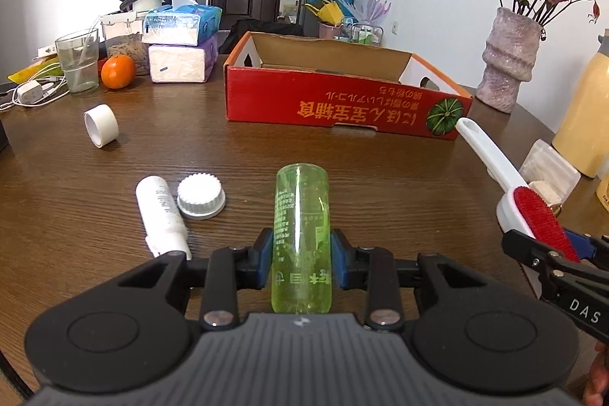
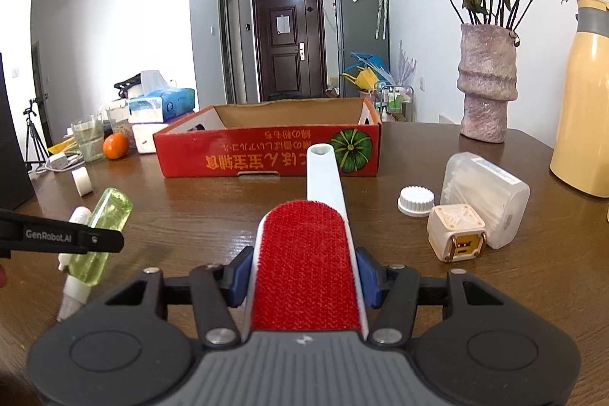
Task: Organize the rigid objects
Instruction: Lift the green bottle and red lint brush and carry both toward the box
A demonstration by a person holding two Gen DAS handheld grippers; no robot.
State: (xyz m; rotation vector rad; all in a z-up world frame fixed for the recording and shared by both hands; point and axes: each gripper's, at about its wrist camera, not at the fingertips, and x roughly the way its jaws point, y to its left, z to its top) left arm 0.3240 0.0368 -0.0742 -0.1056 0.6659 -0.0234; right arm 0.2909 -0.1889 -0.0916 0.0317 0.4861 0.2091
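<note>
My left gripper (image 1: 301,259) is shut on a clear green bottle (image 1: 300,215), which points away from me above the wooden table (image 1: 342,177). From the right wrist view the same green bottle (image 2: 108,215) shows at the left, clamped by that gripper's black finger. My right gripper (image 2: 304,276) is shut on a white lint brush with a red pad (image 2: 306,265), handle pointing forward; this lint brush (image 1: 533,212) also shows at the right edge of the left wrist view. An open red cardboard box (image 1: 335,101) (image 2: 266,155) stands ahead, beyond both grippers.
Left of the bottle lie a white tube (image 1: 161,215), a white ribbed cap (image 1: 201,196) and a tape roll (image 1: 101,125). On the right sit another white cap (image 2: 416,199), a small cube (image 2: 458,233), a clear swab box (image 2: 491,198), a vase (image 2: 487,86) and a yellow jug (image 2: 582,109).
</note>
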